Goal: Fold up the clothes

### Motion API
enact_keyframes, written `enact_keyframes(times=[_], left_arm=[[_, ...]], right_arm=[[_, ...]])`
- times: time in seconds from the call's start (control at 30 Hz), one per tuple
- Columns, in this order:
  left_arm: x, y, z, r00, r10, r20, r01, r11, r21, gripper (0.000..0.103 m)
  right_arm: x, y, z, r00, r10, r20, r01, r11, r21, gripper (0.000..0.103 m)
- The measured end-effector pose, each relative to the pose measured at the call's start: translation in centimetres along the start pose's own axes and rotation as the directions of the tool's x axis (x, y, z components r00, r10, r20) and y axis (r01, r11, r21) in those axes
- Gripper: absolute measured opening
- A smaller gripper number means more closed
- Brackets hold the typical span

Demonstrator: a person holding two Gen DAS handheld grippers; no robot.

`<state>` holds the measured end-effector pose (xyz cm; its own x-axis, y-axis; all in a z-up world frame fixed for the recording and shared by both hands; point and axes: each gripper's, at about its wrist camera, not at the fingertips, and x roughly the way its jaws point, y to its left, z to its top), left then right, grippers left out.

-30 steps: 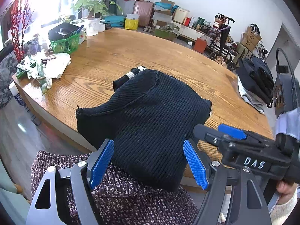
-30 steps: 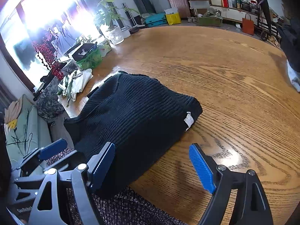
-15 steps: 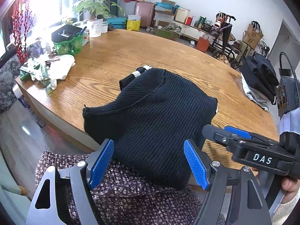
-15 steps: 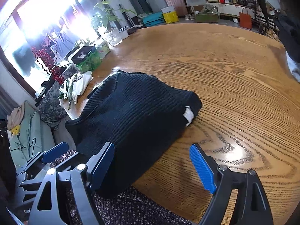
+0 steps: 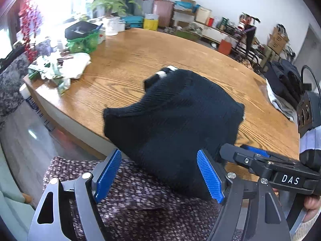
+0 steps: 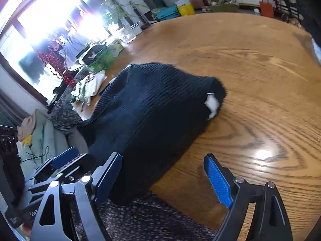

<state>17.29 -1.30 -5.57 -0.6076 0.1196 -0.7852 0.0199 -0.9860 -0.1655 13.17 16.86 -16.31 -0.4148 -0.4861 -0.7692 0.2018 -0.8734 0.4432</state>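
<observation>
Left wrist: black ribbed sweater point(image 5: 176, 116) – folded, bunched – overhanging table point(image 5: 128, 60).

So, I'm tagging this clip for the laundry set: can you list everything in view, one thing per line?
black knit sweater: one, black ribbed, on the table's near edge, partly hanging off
white tag: one, white, at the sweater's right corner
wooden table: one, oak brown, round-edged
pile of dark clothes: one, black over grey, table's far right
green basket: one, green, with a black item in it, table's far left
white crumpled wrapping: one heap, white and green, left edge
potted plant: one, green, by the window
boxes and bags: many, mixed colours, along the far wall
speckled knit garment: one, purple-white, under the claws
left claw: blue pads, open
right claw: blue pads, open
</observation>
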Motion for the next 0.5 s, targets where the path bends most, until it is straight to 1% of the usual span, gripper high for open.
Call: enact_keyframes(times=[0.1,0.23,0.3,0.4,0.5], left_arm=[[-0.3,1.5,0.1,0.999,0.025,0.023,-0.024,0.999,-0.048,0.079],[-0.9,3.1,0.3,0.997,0.054,0.056,-0.050,0.996,-0.077,0.079],[-1.1,3.8,0.3,0.996,0.054,0.068,-0.047,0.994,-0.099,0.079],[-1.4,4.1,0.3,0.996,0.039,0.082,-0.029,0.993,-0.117,0.079],[-1.7,3.8,0.4,0.994,0.034,0.103,-0.023,0.994,-0.103,0.079]], right_arm=[[0.9,0.6,-0.2,0.999,0.038,-0.032,-0.038,0.999,0.002,0.086],[2.3,1.4,-0.7,0.992,0.088,-0.086,-0.088,0.996,0.005,0.086],[2.9,1.7,-1.0,0.987,0.111,-0.117,-0.111,0.994,0.008,0.086],[3.7,1.9,-1.3,0.978,0.161,-0.134,-0.156,0.987,0.044,0.087],[4.2,2.2,-1.3,0.977,0.165,-0.133,-0.158,0.986,0.061,0.087]])
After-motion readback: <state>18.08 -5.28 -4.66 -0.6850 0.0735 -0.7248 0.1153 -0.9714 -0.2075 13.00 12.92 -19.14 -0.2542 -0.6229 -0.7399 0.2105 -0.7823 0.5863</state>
